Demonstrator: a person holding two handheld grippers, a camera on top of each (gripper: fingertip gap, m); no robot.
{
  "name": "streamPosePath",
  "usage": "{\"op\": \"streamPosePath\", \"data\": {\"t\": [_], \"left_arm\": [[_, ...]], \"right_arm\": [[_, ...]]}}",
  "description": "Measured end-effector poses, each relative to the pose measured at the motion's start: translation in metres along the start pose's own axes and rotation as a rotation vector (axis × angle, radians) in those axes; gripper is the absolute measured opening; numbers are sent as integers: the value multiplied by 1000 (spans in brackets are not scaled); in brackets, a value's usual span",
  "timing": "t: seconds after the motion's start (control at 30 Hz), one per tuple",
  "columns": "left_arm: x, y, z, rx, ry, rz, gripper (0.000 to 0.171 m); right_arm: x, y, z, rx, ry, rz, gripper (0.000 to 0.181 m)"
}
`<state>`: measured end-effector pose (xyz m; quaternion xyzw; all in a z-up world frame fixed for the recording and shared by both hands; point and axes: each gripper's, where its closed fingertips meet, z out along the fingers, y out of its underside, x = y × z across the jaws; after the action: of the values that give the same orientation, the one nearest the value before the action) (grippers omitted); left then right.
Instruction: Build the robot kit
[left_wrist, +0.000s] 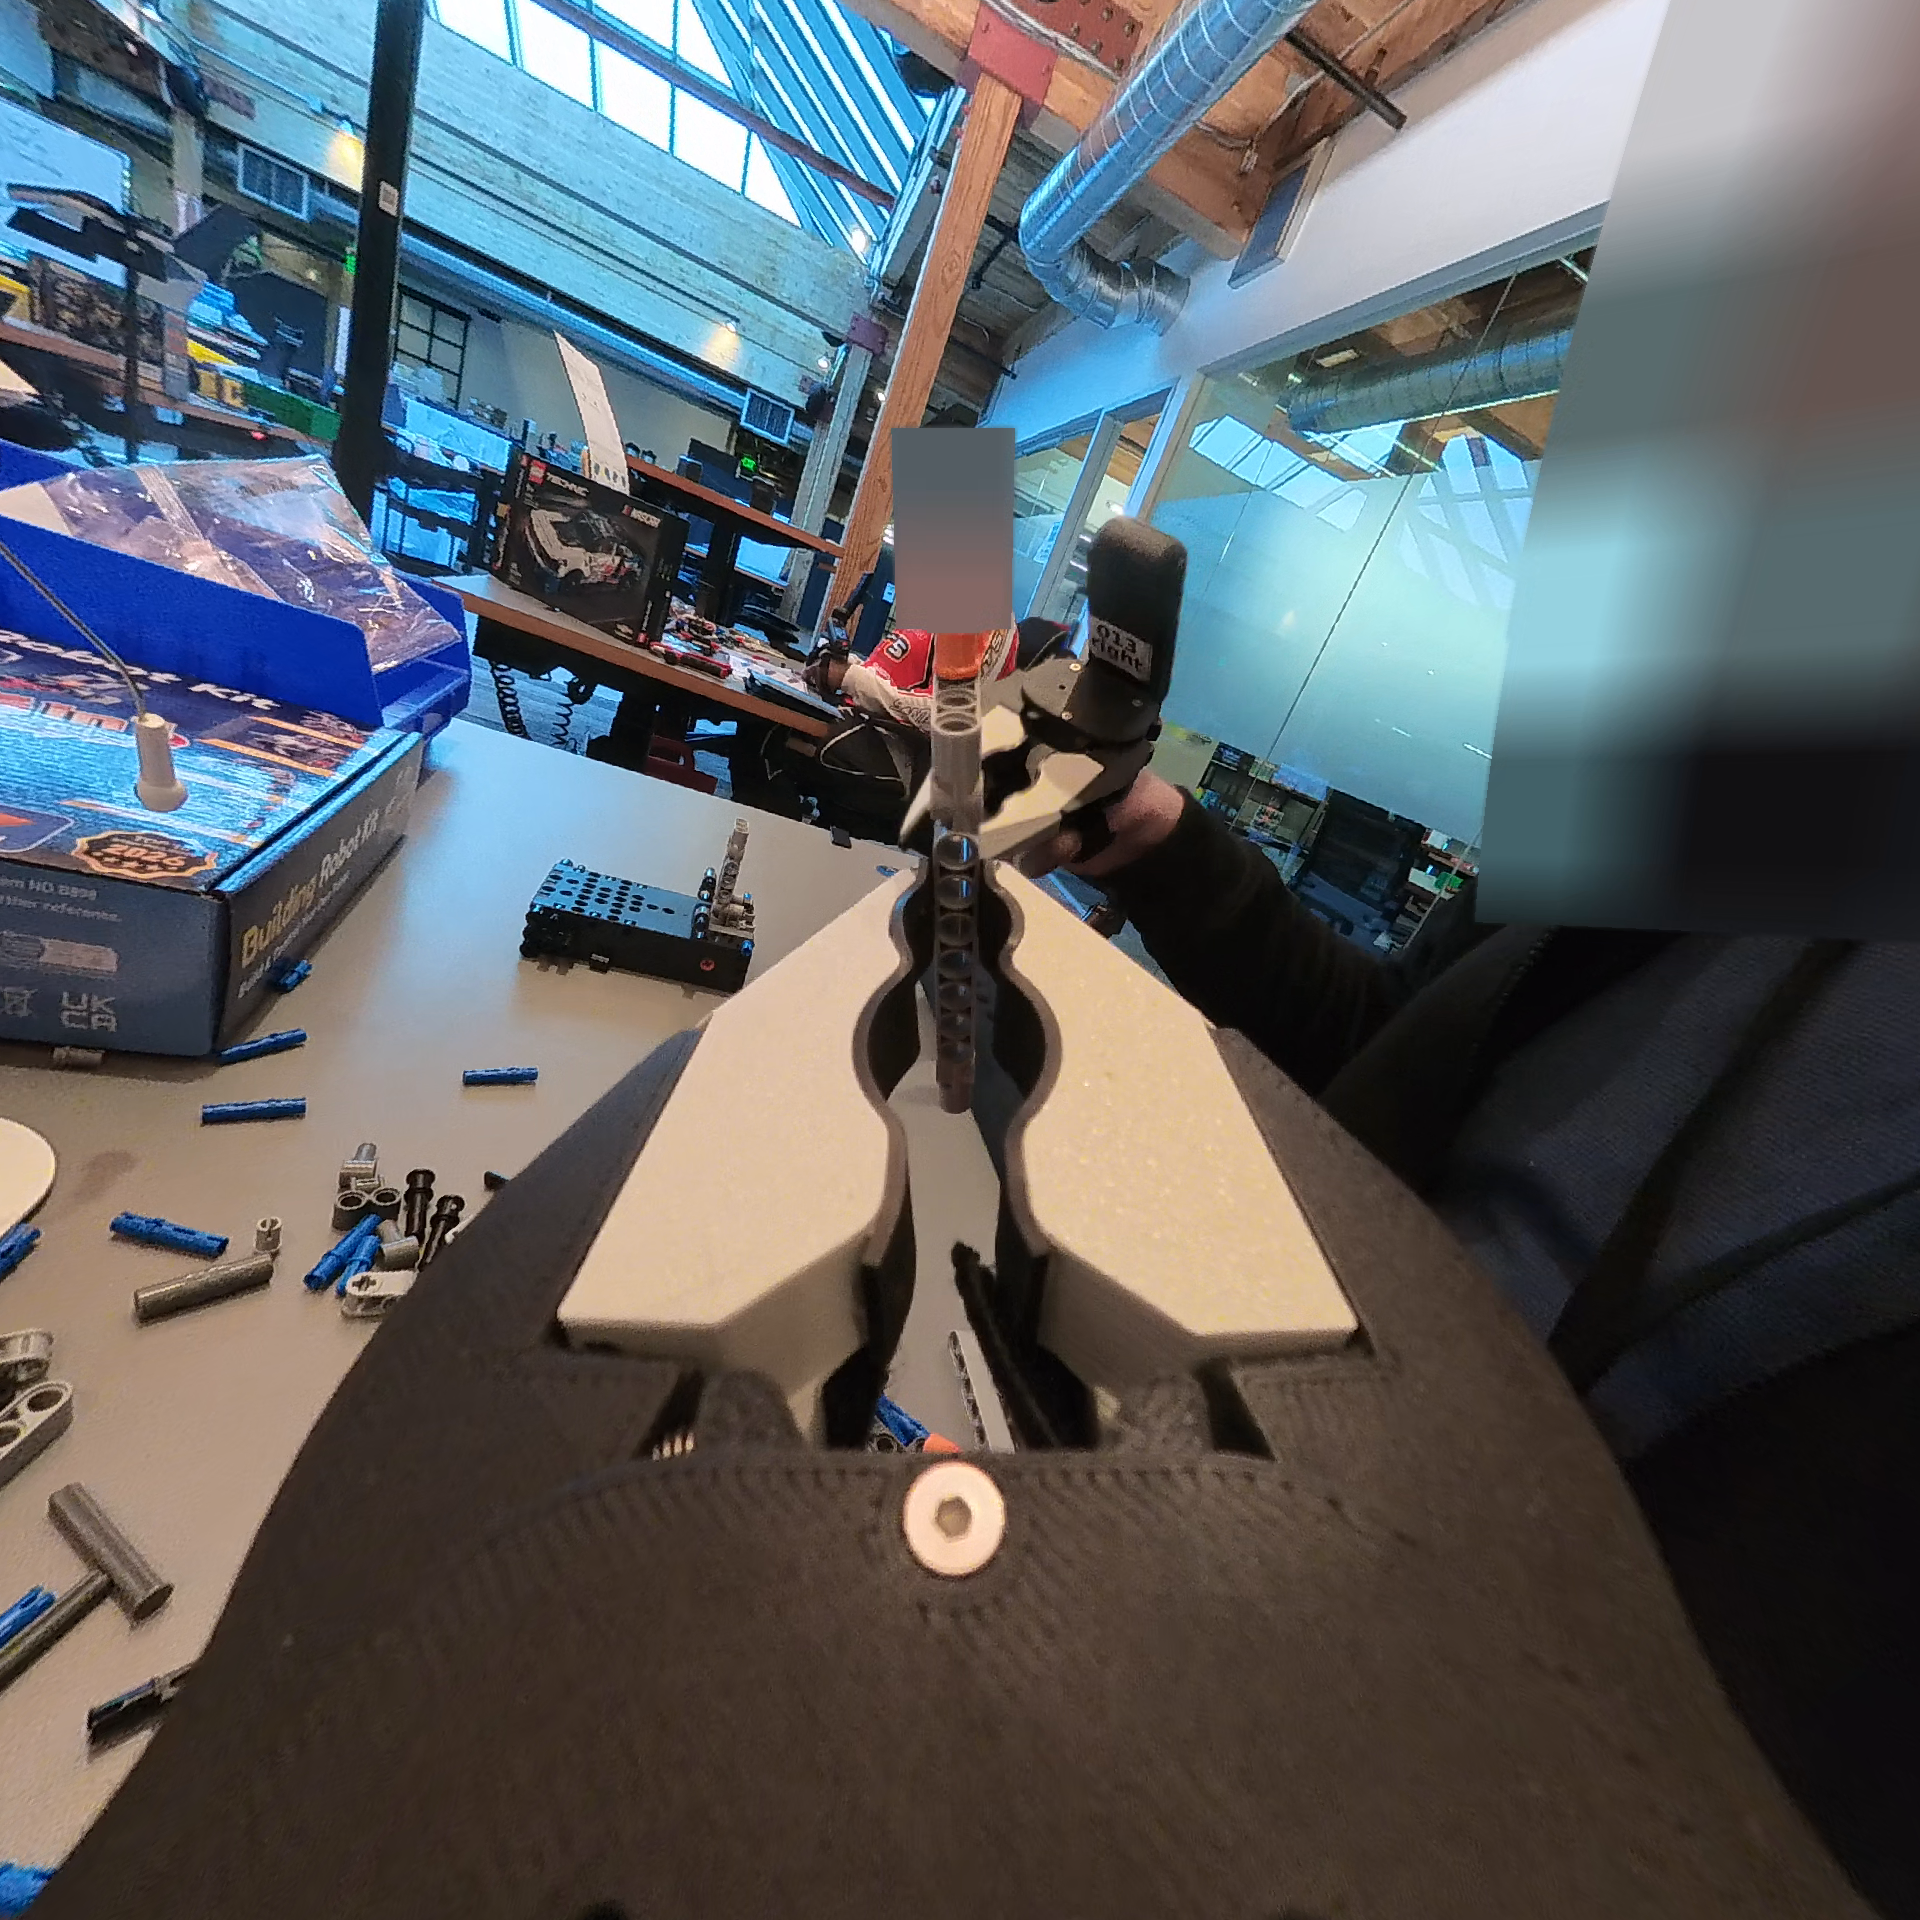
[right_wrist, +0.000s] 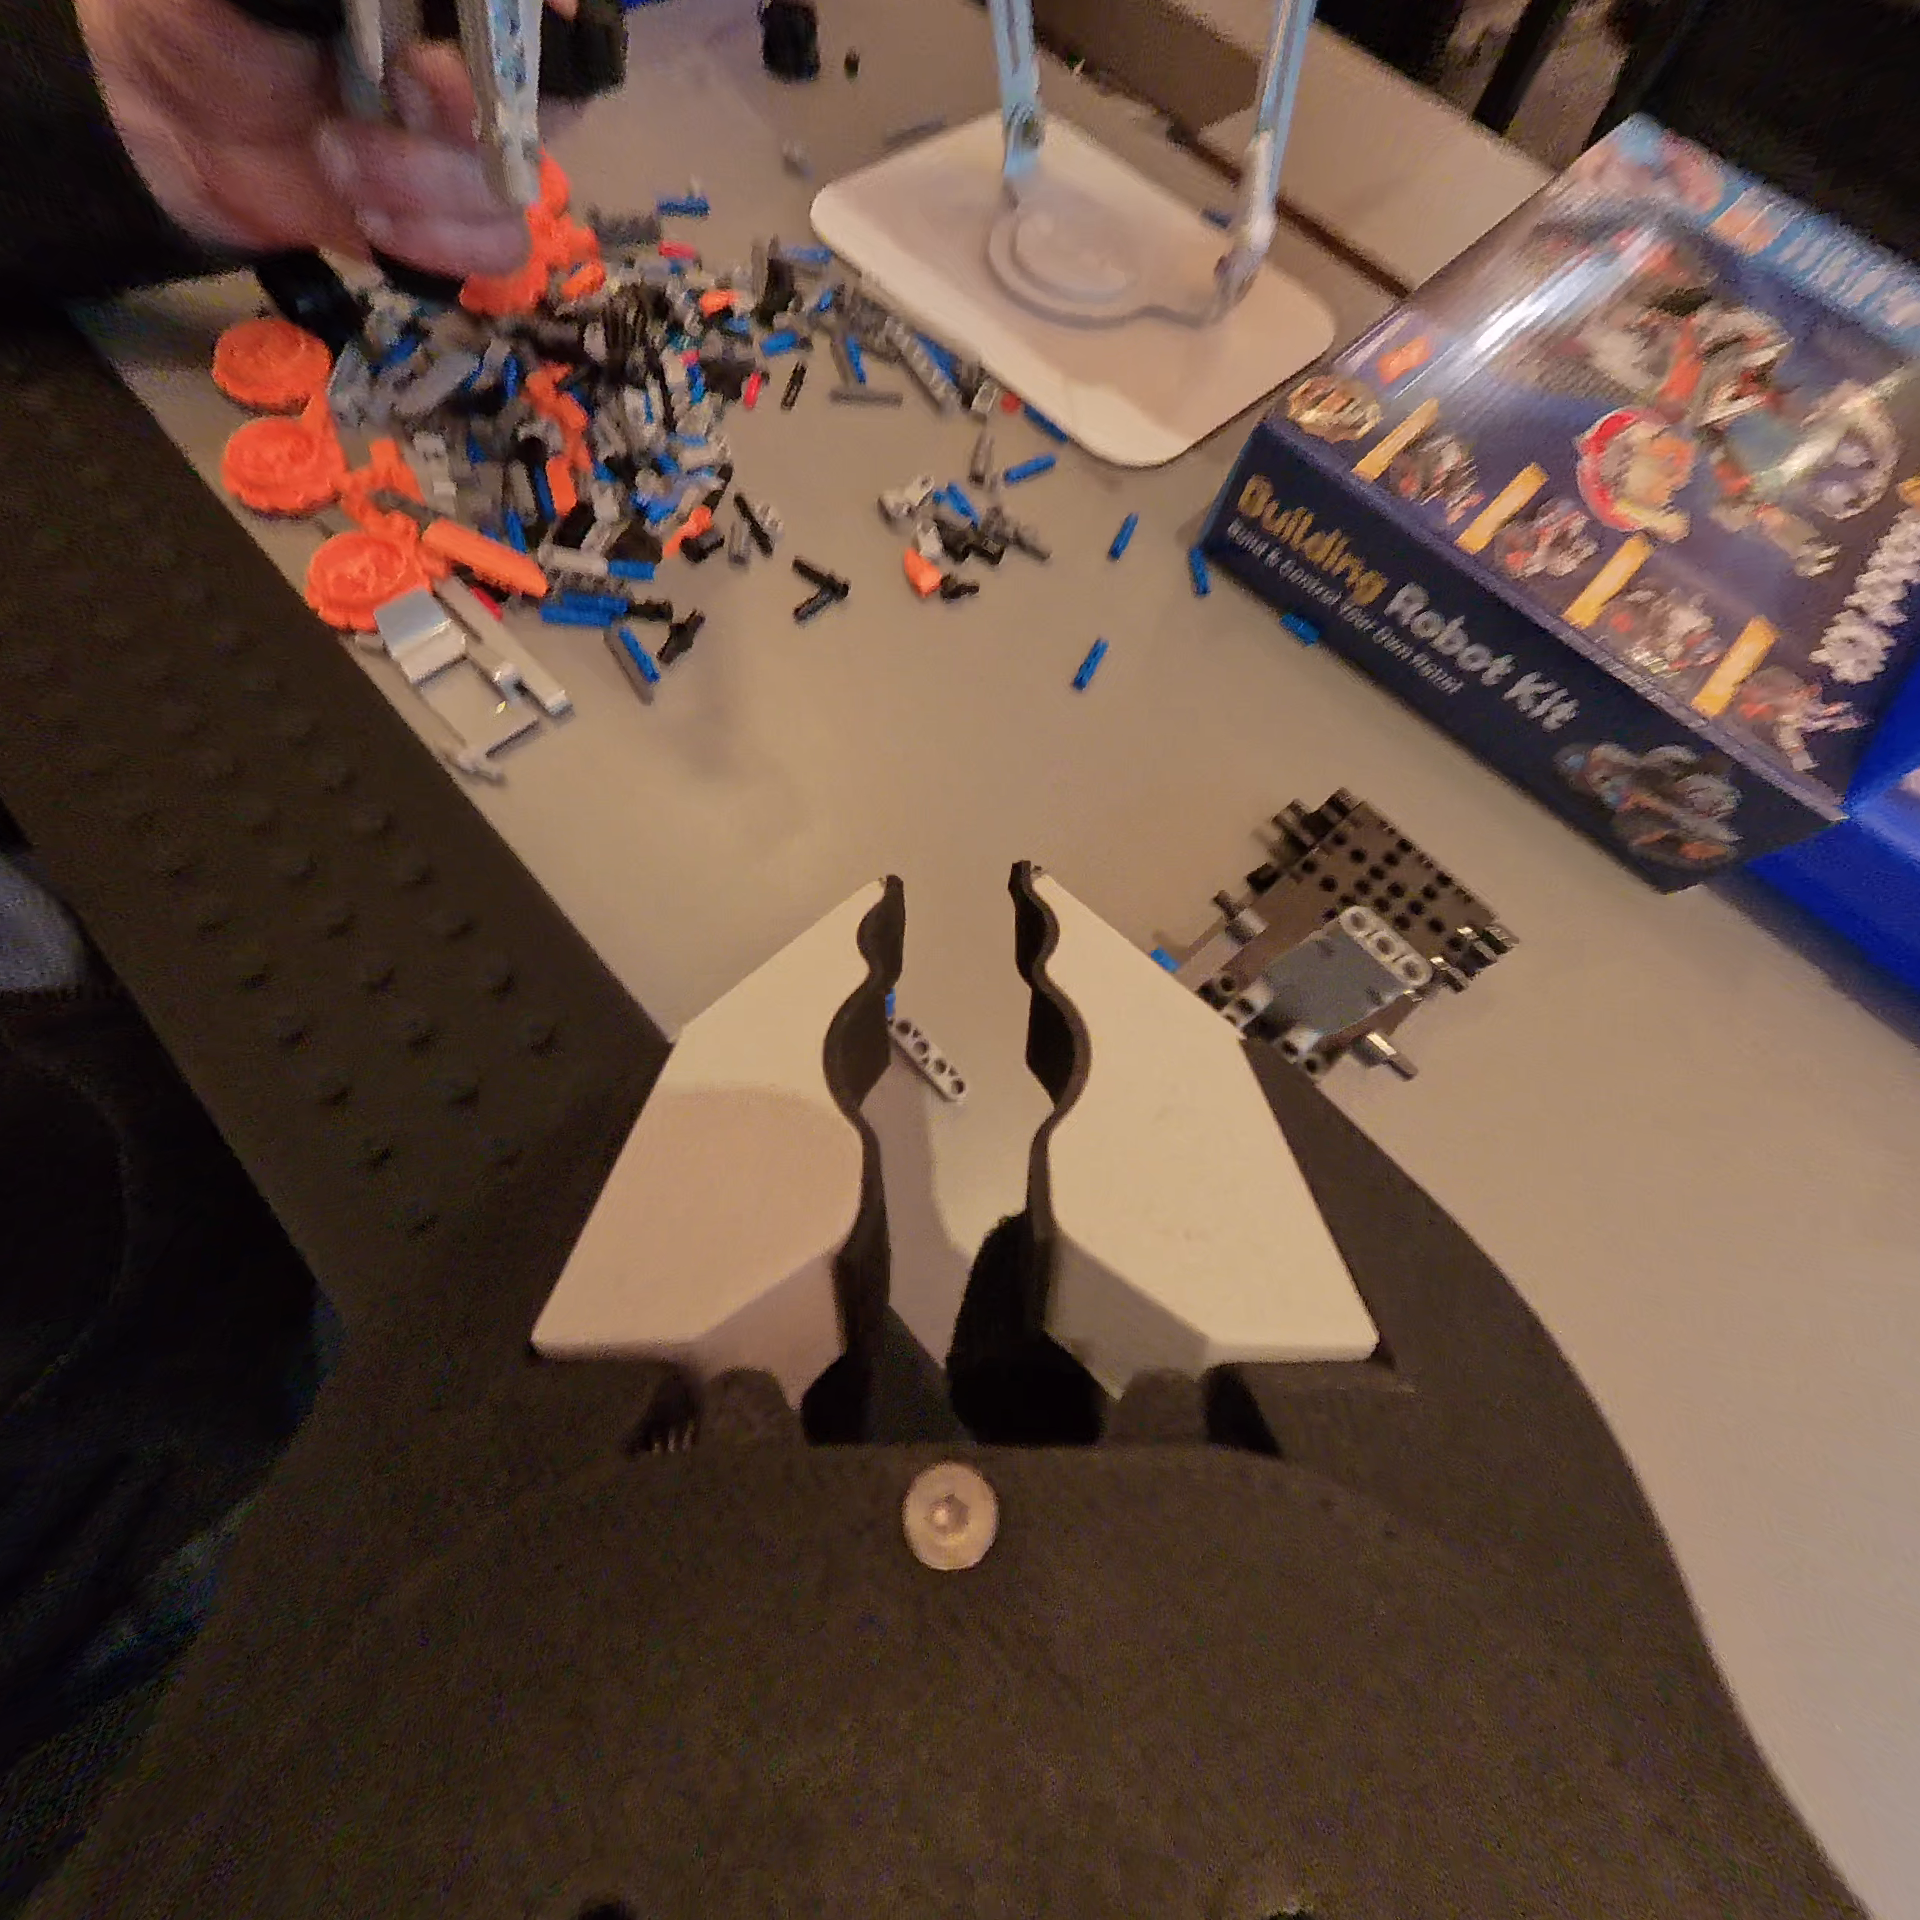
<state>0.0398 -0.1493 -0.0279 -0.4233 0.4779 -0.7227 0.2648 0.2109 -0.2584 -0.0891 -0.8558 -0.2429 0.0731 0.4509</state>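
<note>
Matt grainy plastic fingers (right_wrist: 748, 1122), glossy cardboard box (right_wrist: 1579, 499), smooth matt table (right_wrist: 935, 748), shiny metal duct (left_wrist: 1132, 156)

The left wrist view looks nearly level, slightly upward, across the table (left_wrist: 540, 831) into the hall, close behind its tongs. The right wrist view looks steeply down at the table. Both show the blue box (left_wrist: 208, 831) (right_wrist: 1558, 520) and the black assembly (left_wrist: 634, 925) (right_wrist: 1361, 925).
</note>
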Motion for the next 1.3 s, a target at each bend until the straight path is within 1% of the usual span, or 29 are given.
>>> {"op": "streamPosePath", "data": {"t": [0.17,0.23,0.33,0.43,0.5,0.57,0.63,0.7,0.8,0.93,1.0,1.1,1.17,1.2,1.27,1.3], "left_arm": [[-2,5,3,-22,-6,-15,5],[-7,12,8,-62,-34,-33,5],[-13,34,22,-186,-73,-75,5],[-18,69,39,-368,-97,-140,5],[-24,95,47,-509,-137,-152,5],[-23,114,58,-611,-131,-183,5],[-28,128,68,-690,-147,-212,5],[-32,144,74,-776,-143,-263,5],[-41,155,82,-834,-156,-335,7],[-58,166,83,-896,-218,-338,10],[-61,166,84,-892,-225,-334,11],[-67,162,80,-891,-270,-272,25],[-65,156,79,-872,-273,-250,37],[-65,149,81,-845,-280,-223,40],[-57,129,87,-769,-274,-122,38],[-47,116,94,-705,-243,-66,35]], "right_arm": [[-12,32,23,-141,-59,-43,18],[-15,44,33,-194,-79,-62,19],[-13,66,45,-288,-86,-107,22],[-19,79,53,-338,-138,-137,23],[-21,81,56,-349,-153,-145,21],[-19,85,57,-369,-149,-160,13],[-19,87,59,-371,-157,-150,7],[-20,86,60,-360,-164,-137,6],[-21,85,61,-338,-174,-117,5],[-24,78,61,-286,-189,-82,5],[-25,74,59,-254,-195,-64,5],[-26,63,56,-185,-205,-16,6],[-29,51,52,-118,-219,13,6],[-30,41,49,-68,-228,48,6],[-30,15,45,78,-250,146,6],[-31,0,42,163,-268,200,6]]}}
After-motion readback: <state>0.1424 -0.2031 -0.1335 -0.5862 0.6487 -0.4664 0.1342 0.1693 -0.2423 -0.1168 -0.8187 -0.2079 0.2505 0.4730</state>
